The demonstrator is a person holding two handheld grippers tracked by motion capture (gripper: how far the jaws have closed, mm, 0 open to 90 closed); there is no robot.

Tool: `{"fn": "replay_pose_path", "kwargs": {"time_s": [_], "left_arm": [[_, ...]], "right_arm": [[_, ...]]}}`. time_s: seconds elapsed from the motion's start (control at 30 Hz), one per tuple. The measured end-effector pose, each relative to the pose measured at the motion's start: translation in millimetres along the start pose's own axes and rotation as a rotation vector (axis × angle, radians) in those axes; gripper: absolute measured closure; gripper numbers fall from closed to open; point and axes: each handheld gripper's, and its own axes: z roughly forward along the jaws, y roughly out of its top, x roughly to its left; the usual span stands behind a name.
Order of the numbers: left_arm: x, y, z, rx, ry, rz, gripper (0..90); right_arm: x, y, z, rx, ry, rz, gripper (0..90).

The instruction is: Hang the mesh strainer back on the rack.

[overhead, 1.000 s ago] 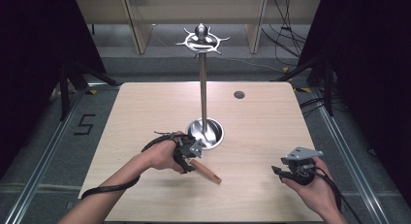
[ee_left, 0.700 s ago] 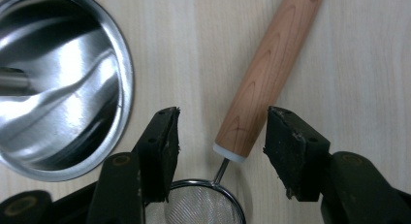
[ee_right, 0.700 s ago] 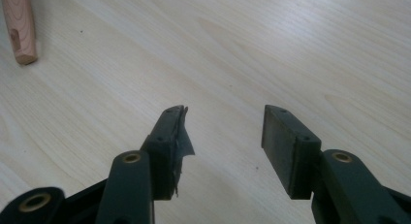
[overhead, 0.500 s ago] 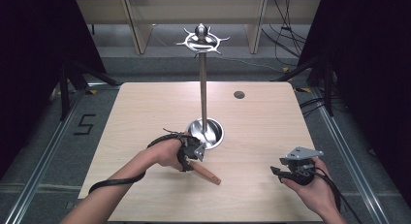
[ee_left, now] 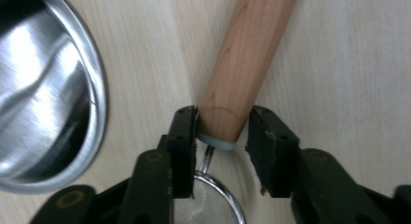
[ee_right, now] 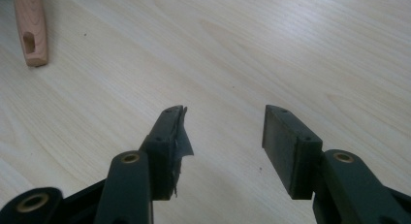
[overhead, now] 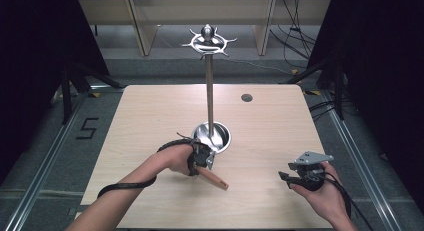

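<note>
A strainer with a wooden handle (overhead: 214,179) lies on the table in front of a steel bowl-shaped base (overhead: 220,137). In the left gripper view the handle (ee_left: 245,59) runs up and away, and the wire mesh (ee_left: 213,207) sits below the jaws. My left gripper (overhead: 202,161) (ee_left: 223,132) is shut on the handle's mesh end, with a jaw pressed on each side. My right gripper (overhead: 285,177) (ee_right: 223,132) is open low over bare wood at the table's front right, holding nothing. The handle's far end (ee_right: 31,27), with its hanging hole, shows at the upper left of the right gripper view.
A tall metal pole (overhead: 209,91) rises from the steel base and carries a ring of hooks (overhead: 208,41) at its top. The base's rim (ee_left: 99,103) lies just left of my left gripper. A small dark hole (overhead: 246,97) marks the table's far right.
My left hand has edged slightly right toward the steel base, over the strainer. The handle and my right gripper have stayed put.
</note>
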Motion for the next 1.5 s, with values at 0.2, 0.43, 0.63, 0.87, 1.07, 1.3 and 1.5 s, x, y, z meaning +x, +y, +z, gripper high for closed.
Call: {"fn": "replay_pose_path", "kwargs": {"time_s": [0.2,0.43,0.63,0.87,1.07,1.3,1.5], "left_arm": [[-3.8,3.5,-0.8,0.055,-0.013,-0.029,66.6],[-6.7,-1.1,-6.9,-0.001,0.014,-0.125,68.9],[-10.5,-12.9,-21.7,-0.089,0.032,-0.216,69.2],[-19.2,-31.2,-41.9,-0.275,0.083,-0.321,69.3],[-33.5,-46.0,-48.9,-0.428,0.126,-0.485,69.3],[-54.3,-60.4,-53.6,-0.586,0.182,-0.695,69.4],[-63.6,-64.3,-56.0,-0.67,0.217,-0.845,69.4]], "right_arm": [[3.5,1.0,-0.5,0.009,0.009,0.034,50.9],[1.0,0.5,0.4,-0.001,0.003,-0.008,50.9],[-1.3,0.1,-0.5,-0.006,-0.011,0.002,51.0],[-0.2,-0.2,0.1,-0.002,-0.021,-0.012,51.0],[0.6,-0.3,1.6,-0.005,-0.02,-0.012,50.9],[-0.1,-0.2,0.1,-0.006,-0.021,0.0,50.8],[0.0,0.2,0.2,-0.015,-0.021,-0.011,51.0]]}}
